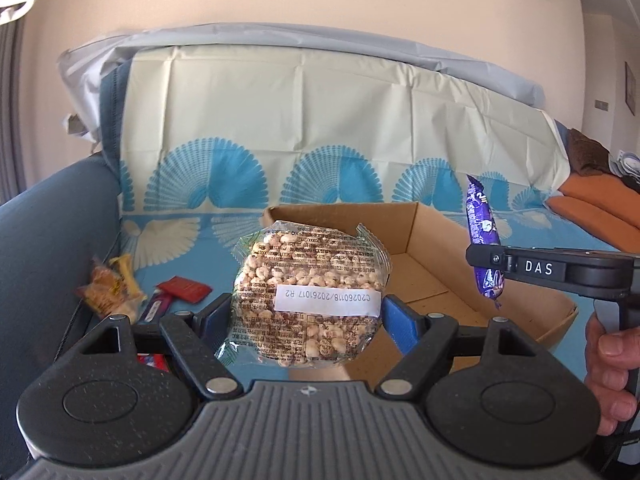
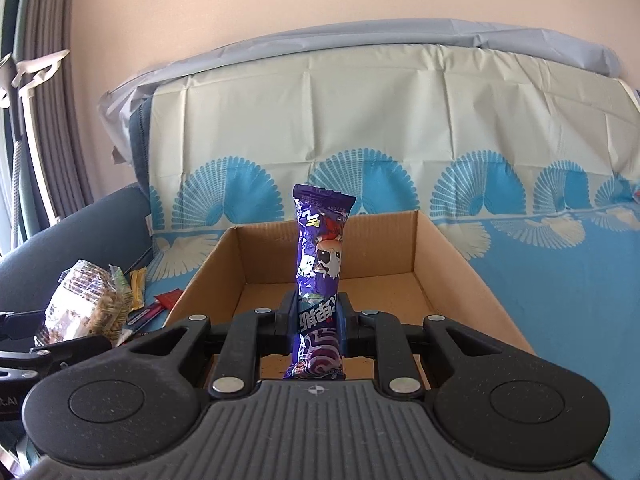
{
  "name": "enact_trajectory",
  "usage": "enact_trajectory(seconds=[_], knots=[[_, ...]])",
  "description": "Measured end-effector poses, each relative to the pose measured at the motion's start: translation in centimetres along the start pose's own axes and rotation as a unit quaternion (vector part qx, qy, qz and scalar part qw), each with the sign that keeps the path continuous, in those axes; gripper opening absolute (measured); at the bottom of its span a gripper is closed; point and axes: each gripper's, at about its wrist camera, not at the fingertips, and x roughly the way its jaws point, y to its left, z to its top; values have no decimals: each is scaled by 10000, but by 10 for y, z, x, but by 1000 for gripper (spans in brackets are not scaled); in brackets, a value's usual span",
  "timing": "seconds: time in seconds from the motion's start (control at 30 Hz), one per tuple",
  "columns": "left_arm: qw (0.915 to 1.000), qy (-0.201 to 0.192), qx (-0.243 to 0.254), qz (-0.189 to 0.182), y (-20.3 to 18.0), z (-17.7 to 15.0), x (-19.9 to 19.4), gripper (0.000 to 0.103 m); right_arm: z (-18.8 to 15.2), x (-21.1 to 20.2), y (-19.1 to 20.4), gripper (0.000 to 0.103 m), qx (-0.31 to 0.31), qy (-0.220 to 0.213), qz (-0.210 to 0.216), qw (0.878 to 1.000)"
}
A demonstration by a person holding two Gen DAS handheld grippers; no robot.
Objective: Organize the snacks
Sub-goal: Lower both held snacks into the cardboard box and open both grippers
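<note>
My left gripper (image 1: 306,312) is shut on a clear round pack of puffed-grain cake (image 1: 310,288), held in the air left of an open cardboard box (image 1: 436,280). The same pack (image 2: 86,308) appears at the left of the right wrist view. My right gripper (image 2: 319,316) is shut on a purple snack bar (image 2: 320,256), which stands upright over the near end of the box (image 2: 400,248). In the left wrist view that bar (image 1: 484,240) hangs from the right gripper's black fingers (image 1: 520,266) above the box's right side. The box floor looks bare.
Several loose snacks lie on the blue patterned cloth left of the box: a yellow-orange pack (image 1: 110,288), a red packet (image 1: 186,288), a dark bar (image 1: 156,306). A sofa armrest (image 1: 48,232) rises at the left. Orange cushions (image 1: 592,204) lie far right. A hand (image 1: 608,364) grips the right tool.
</note>
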Motion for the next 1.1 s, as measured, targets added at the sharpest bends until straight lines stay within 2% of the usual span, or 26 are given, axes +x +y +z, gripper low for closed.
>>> enact_trajectory(seconds=[0.37,0.8,0.93,1.03,1.1], knots=[[9989,164,140,-415,-24,17,41,83,0,4,-12,20,121,31,-165,9998],[9975,605,-280,-227,-18,18,66,84,-1,21,-12,21,104,180,-281,9994],[9965,664,-360,-359,-20,18,66,86,-1,21,-14,21,162,171,-349,9991],[9971,619,-215,-390,-27,18,63,89,-1,20,-15,33,209,165,-416,9988],[9974,575,-143,-406,-29,17,62,89,-1,18,-15,44,182,134,-469,9986]])
